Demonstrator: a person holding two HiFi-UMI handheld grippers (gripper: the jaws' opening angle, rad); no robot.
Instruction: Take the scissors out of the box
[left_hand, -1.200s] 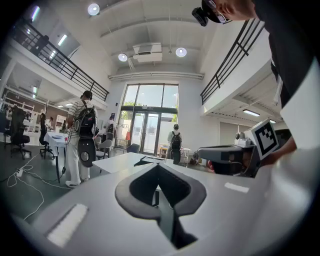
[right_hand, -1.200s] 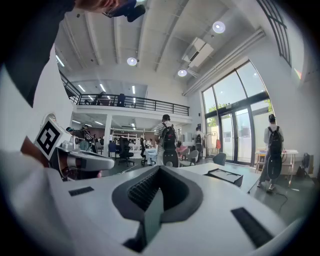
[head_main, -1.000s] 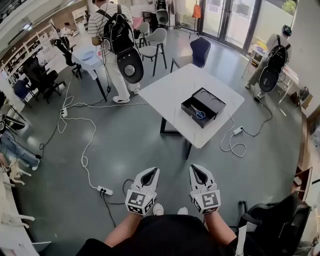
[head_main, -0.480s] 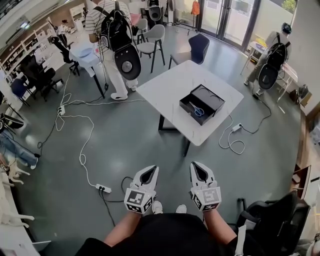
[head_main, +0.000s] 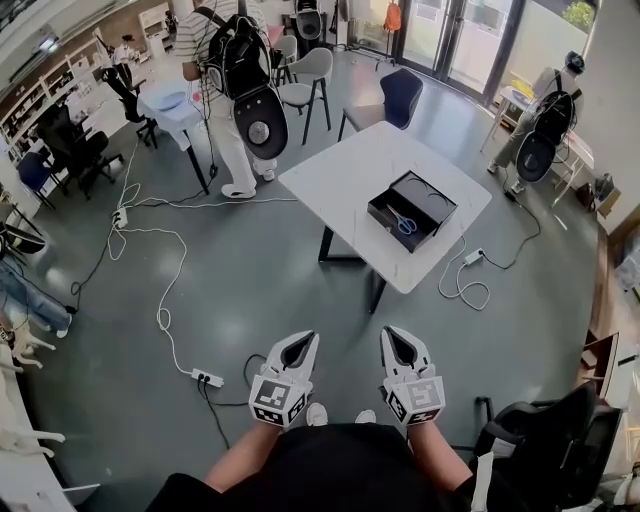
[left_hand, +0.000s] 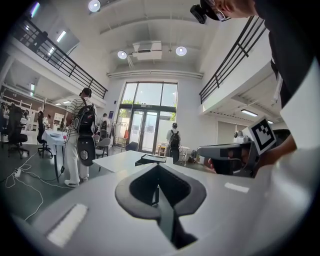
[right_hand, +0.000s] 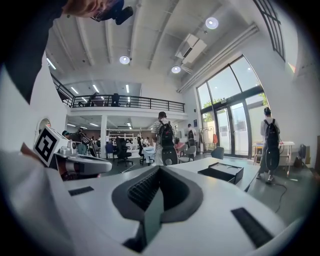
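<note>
Left claw (head_main: 303, 342) and right claw (head_main: 393, 335) are pressed together, holding nothing. The scissors (head_main: 403, 222) lie untouched in the open black box (head_main: 428, 193) on the white worktop (head_main: 340, 180), well apart ahead. A power strip (head_main: 209, 379) lies to the left; the approach appears unobstructed.

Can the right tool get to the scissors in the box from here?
Probably not yet: the right tool is far short of the white table. Nothing blocks the blue-handled scissors lying in the open black box, so stepping closer should do.
</note>
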